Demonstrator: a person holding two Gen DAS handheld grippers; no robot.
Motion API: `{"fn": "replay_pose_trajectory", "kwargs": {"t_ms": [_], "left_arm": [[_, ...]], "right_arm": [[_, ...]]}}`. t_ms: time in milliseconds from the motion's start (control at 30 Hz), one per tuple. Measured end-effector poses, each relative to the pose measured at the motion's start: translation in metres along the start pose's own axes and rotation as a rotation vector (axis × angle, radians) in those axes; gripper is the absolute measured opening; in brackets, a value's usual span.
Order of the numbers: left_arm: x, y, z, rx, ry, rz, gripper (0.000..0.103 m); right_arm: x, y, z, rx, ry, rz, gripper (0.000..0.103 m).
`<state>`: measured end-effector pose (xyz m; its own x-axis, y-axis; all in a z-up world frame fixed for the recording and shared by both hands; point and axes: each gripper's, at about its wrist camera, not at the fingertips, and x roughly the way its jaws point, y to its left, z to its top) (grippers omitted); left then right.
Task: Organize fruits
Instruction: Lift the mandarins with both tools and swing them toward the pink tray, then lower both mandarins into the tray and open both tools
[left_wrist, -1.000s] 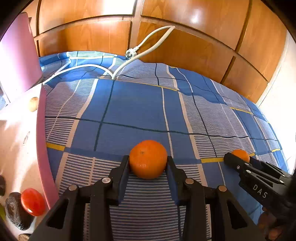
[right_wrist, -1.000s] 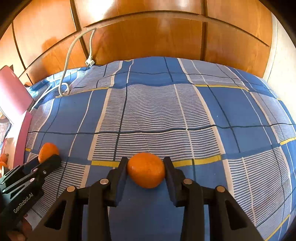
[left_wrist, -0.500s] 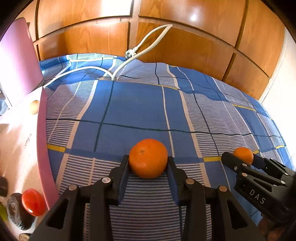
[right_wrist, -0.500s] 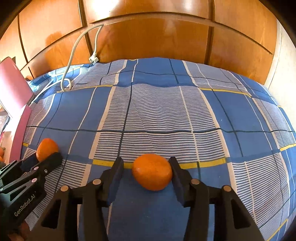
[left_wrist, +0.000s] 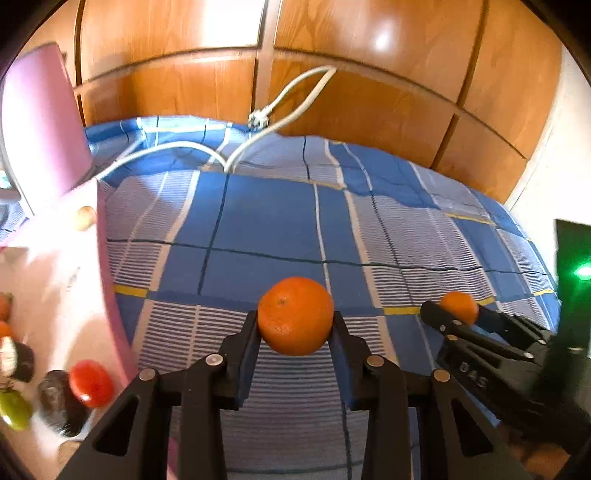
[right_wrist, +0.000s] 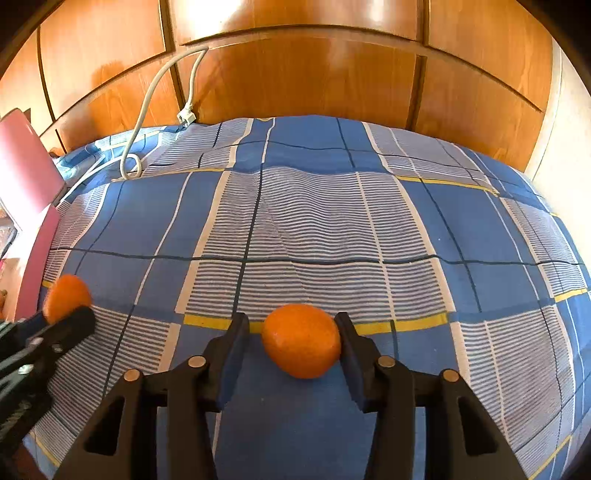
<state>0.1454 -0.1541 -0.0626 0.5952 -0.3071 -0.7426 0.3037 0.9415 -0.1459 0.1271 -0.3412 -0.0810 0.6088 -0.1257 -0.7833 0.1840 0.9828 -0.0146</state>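
Observation:
A round orange (left_wrist: 295, 315) sits between the pads of my left gripper (left_wrist: 295, 332), which press both its sides as the jaws close, over the blue checked bedsheet (left_wrist: 266, 221). In the right wrist view that orange (right_wrist: 66, 295) and the left gripper (right_wrist: 62, 321) show at the left edge. A second orange (right_wrist: 301, 339) lies on the sheet between the fingers of my right gripper (right_wrist: 291, 332), whose jaws are closing. The right pad touches it and a small gap remains at the left pad. The right gripper (left_wrist: 454, 317) and its orange (left_wrist: 458, 304) also appear at the right in the left wrist view.
A pink tray (left_wrist: 55, 266) lies left of the sheet, bearing a red tomato (left_wrist: 90, 382), a dark avocado (left_wrist: 59, 402) and a green fruit (left_wrist: 14, 408). A pink panel (left_wrist: 40, 122) stands behind it. A white cable (left_wrist: 288, 96) trails from the wooden wardrobe (right_wrist: 314, 74).
The left gripper has risen a little with its orange. The right gripper's jaws spread off their orange half a second ago and have narrowed slightly since.

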Motion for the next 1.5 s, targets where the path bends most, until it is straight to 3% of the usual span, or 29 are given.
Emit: {"fn": "replay_pose_trajectory", "kwargs": {"t_ms": [267,533,1167,1500], "left_arm": [[-0.035,0.001,-0.005,0.005,-0.033,-0.003,0.037],[-0.058,0.006,-0.018,0.011,-0.049,-0.016,0.037],[-0.078,0.018,-0.024,0.001,-0.070,0.000,0.037],[-0.091,0.030,-0.024,-0.034,-0.085,0.020,0.037]], "right_arm": [[-0.017,0.001,-0.017,0.008,-0.008,-0.012,0.035],[-0.034,-0.020,-0.033,0.125,-0.007,0.126,0.038],[-0.019,-0.017,-0.013,0.106,0.013,0.040,0.039],[-0.027,-0.001,-0.024,0.039,0.014,0.041,0.035]]}}
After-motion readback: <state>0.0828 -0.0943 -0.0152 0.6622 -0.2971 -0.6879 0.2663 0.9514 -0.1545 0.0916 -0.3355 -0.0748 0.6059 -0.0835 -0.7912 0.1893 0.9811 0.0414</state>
